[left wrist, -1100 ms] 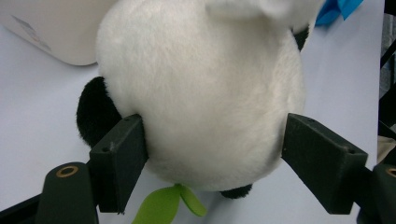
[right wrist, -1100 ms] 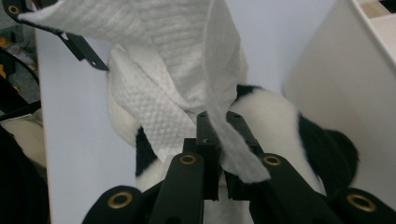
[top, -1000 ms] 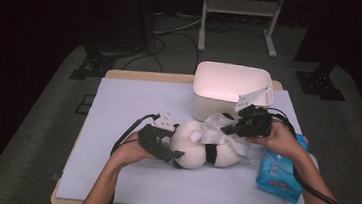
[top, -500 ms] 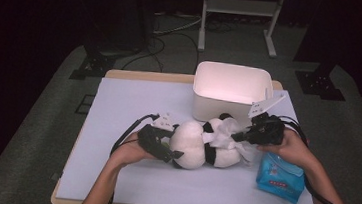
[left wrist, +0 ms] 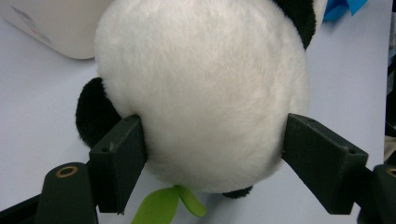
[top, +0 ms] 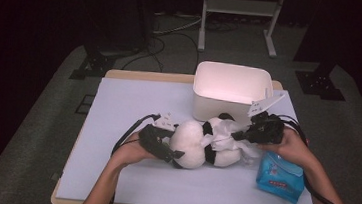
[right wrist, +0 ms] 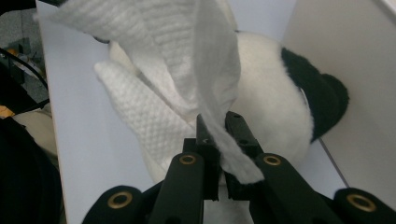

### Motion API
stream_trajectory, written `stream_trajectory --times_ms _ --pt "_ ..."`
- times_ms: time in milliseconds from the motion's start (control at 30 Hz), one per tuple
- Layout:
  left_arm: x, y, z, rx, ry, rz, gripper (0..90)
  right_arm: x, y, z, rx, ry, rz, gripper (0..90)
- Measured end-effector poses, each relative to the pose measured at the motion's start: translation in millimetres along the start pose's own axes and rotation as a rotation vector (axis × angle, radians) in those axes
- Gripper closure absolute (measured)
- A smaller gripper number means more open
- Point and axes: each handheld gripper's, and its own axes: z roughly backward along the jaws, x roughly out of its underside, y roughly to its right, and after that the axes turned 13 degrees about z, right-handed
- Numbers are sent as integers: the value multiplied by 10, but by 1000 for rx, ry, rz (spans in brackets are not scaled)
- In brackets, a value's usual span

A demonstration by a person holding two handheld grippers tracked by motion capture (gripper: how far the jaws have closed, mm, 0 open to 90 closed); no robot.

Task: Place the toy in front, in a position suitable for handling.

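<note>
A black-and-white panda plush (top: 197, 145) lies on its side in the middle of the pale table cover (top: 133, 102). My left gripper (top: 168, 153) clamps its round white head (left wrist: 205, 93), one jaw pressed into each side, with a green leaf (left wrist: 166, 207) poking out below. My right gripper (top: 252, 132) is shut on a white textured wipe (right wrist: 187, 70), which drapes over the panda's body (right wrist: 275, 116). In the high view the wipe (top: 225, 139) lies across the plush's right half.
A white open bin (top: 230, 86) stands just behind the plush, and its wall (right wrist: 345, 56) is close on the right gripper's right side. A blue wipe packet (top: 281, 175) lies at the right near the front edge. Cables trail from both grippers.
My right gripper has moved away from the bin, right and toward the person, dragging the wipe over the panda. The left gripper has stayed clamped on the head.
</note>
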Motion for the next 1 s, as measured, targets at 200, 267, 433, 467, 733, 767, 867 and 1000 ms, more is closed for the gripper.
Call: stream_trajectory --times_ms 200,267,433,467,733,767,867,1000 --pt "-17 9 21 16 18 -1 221 -84 -53 -108 -33 -1 28 850" --pt "-18 11 18 14 19 1 221 -105 -86 -151 -47 1 39 850" --pt "-14 2 11 10 19 10 221 -106 -145 -193 -67 5 46 850" --pt "-16 -1 10 9 21 15 221 -100 -156 -199 -72 7 45 850" --pt "-90 -29 105 42 71 30 226 -29 -205 -190 -99 22 40 851" --pt "-121 -22 120 41 82 28 226 -23 -216 -195 -105 26 41 851" --pt "-234 -13 104 15 90 20 225 -20 -250 -210 -113 26 52 851" --pt "-277 -9 3 24 48 8 247 -18 -264 -201 -114 27 49 851"
